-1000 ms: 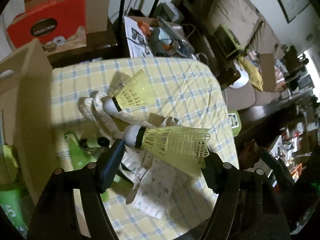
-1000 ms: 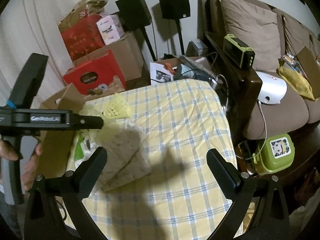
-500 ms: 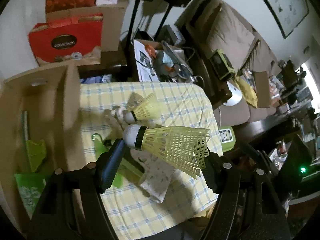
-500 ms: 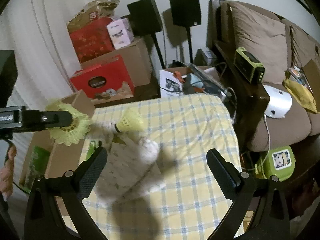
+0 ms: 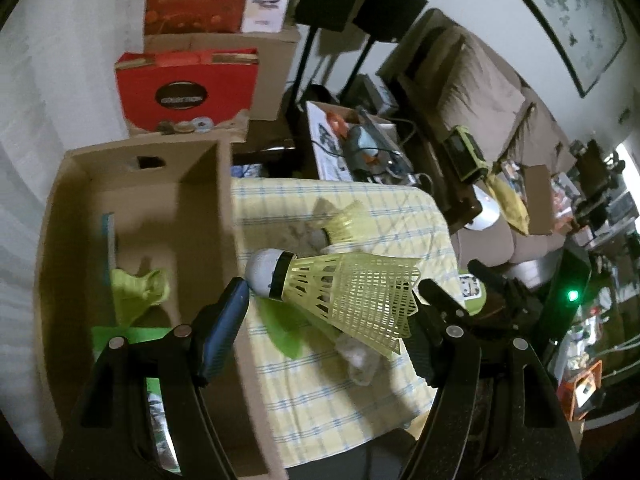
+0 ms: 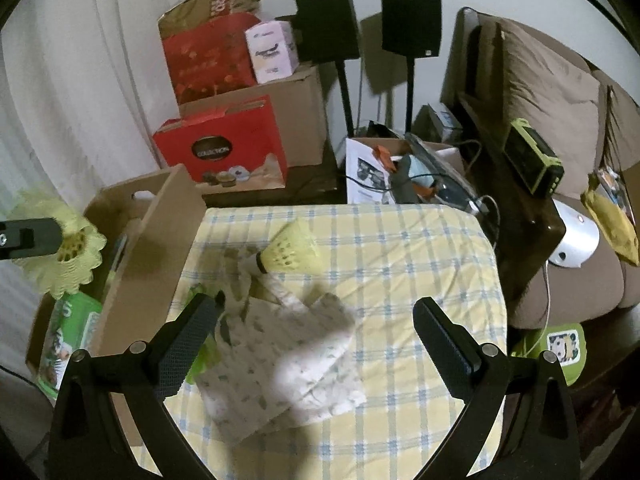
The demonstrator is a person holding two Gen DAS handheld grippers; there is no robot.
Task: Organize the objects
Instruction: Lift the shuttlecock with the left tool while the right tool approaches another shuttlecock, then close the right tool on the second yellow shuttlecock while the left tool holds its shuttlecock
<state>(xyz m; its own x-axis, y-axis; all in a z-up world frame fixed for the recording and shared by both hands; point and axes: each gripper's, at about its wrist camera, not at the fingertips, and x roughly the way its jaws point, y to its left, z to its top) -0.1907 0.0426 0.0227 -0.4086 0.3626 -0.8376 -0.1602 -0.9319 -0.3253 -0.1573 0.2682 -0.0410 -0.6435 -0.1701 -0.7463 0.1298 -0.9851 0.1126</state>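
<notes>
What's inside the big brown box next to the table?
Inside the cardboard box lie a crumpled yellow-green thing and green packaging. The left gripper and box walls hide the rest.

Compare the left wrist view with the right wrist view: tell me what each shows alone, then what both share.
Left wrist only: the left gripper, jaws closed on a yellow shuttlecock held crosswise, and a green light at right.

Right wrist only: the right gripper, jaws open and empty, and the curtain.

Both: the cardboard box, the checked tablecloth, a second shuttlecock lying on it, and the red carton.
</notes>
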